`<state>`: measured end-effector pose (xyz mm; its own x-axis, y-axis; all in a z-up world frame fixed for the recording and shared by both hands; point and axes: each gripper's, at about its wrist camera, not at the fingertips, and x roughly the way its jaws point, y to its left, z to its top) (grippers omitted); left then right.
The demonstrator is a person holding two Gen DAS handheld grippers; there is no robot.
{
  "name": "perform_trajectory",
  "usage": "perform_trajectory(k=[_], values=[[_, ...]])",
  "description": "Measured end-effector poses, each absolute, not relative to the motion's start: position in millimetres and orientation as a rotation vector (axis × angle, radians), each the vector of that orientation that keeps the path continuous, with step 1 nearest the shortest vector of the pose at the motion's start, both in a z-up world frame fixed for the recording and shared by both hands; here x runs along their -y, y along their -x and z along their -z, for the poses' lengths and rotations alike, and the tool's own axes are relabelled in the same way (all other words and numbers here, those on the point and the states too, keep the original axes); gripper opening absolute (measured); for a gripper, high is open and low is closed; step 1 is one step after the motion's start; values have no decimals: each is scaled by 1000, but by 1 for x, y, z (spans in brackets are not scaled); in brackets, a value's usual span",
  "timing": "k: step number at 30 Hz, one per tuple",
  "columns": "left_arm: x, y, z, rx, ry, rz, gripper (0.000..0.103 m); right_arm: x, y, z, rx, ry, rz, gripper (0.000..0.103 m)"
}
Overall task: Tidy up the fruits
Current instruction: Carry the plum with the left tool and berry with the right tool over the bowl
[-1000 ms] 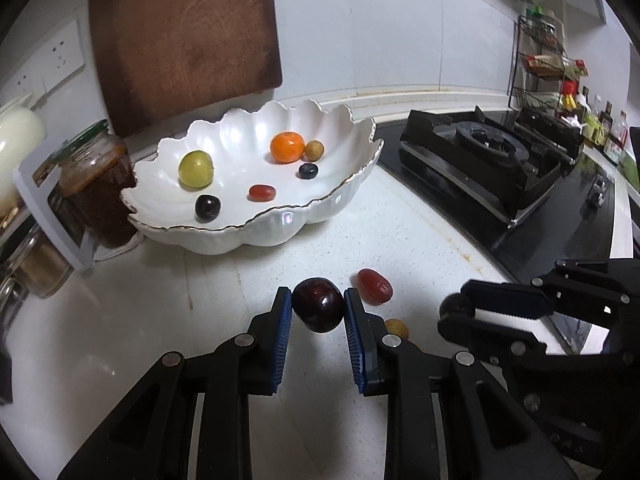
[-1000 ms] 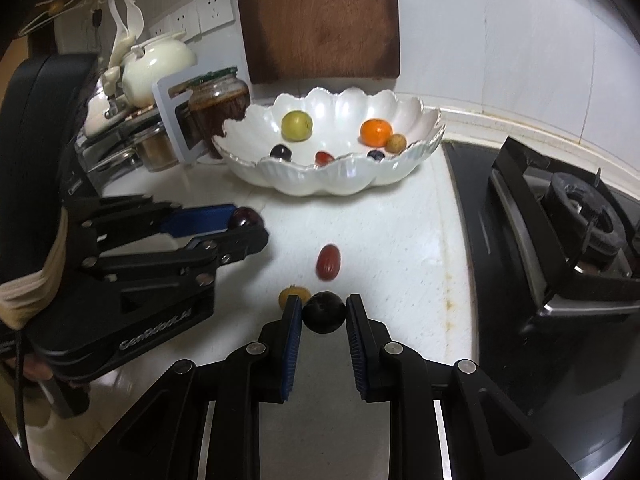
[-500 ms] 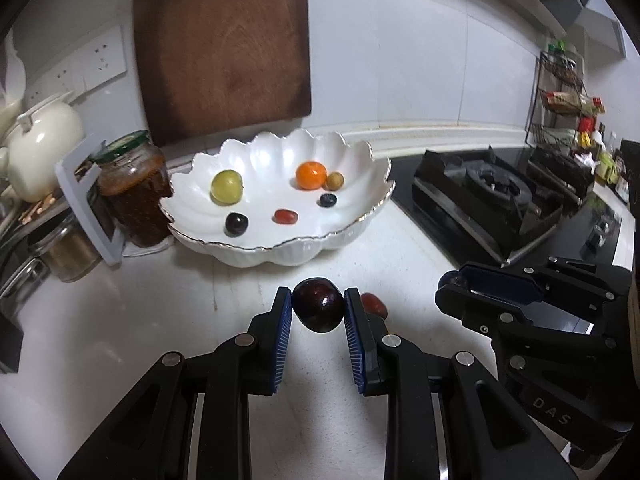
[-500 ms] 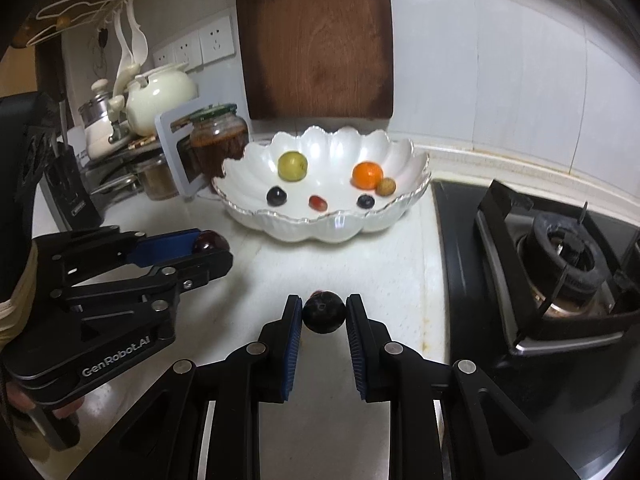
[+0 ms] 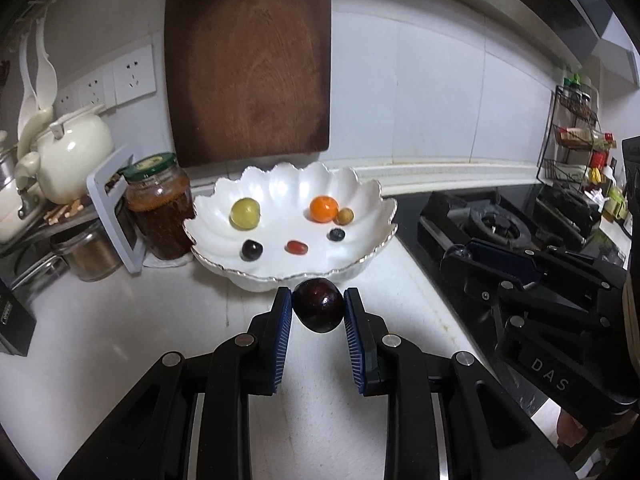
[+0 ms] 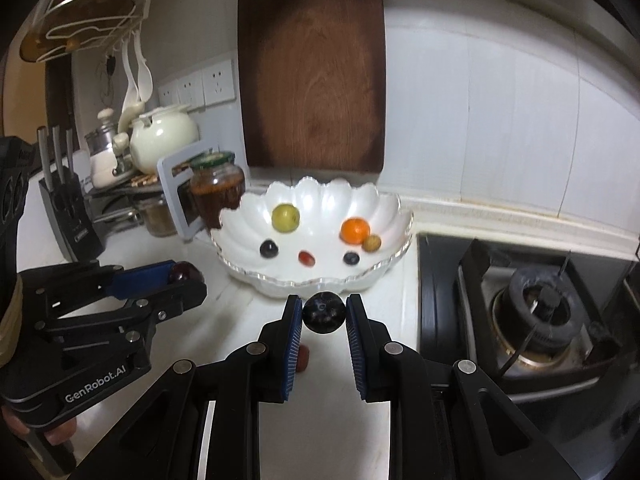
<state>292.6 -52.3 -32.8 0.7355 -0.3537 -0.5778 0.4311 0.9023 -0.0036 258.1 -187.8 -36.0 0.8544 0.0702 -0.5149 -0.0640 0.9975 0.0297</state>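
On the white counter (image 5: 120,320), against the tiled wall, a brown cutting board (image 5: 248,60) is stood upright, and a gas stove (image 6: 532,308) is set to the right. A white scalloped bowl (image 5: 372,200) is placed below the board, straight ahead of both grippers. Six fruits are held in it: a green fruit (image 5: 245,212), an orange (image 5: 324,209), a small tan fruit (image 5: 344,216), a dark grape (image 5: 251,250), a red oblong fruit (image 5: 297,247) and a blueberry (image 5: 337,234).

The left gripper (image 5: 318,312) is closed partway on a dark red plum (image 5: 319,310), which is pinched between the blue pads and carried clear of the counter, just short of the bowl's near rim. The right gripper (image 6: 324,314) is likewise closed partway on a dark round fruit (image 6: 324,312), lined up with the rim. One red fruit (image 6: 303,358) is left on the counter, half hidden beneath the right gripper's left finger.

Relation for the coming move: the bowl is found directly forward of each held fruit; neither gripper is clearly the nearer. Both fruits are roundish, so no long axis need be allowed for.

Change from one second ago: both grippers are raised and brought nearer the bowl, the grips are unaltered, and the loose fruits once seen ahead on the counter are now passed over.
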Motion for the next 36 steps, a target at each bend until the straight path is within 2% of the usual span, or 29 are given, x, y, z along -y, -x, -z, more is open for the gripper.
perform_trajectory(k=[21, 36], values=[[53, -297, -7, -491, -74, 328, 27, 197, -278, -6, -405, 36, -78, 24], [54, -324, -26, -440, -52, 289, 27, 198, -314, -13, -402, 50, -61, 24]])
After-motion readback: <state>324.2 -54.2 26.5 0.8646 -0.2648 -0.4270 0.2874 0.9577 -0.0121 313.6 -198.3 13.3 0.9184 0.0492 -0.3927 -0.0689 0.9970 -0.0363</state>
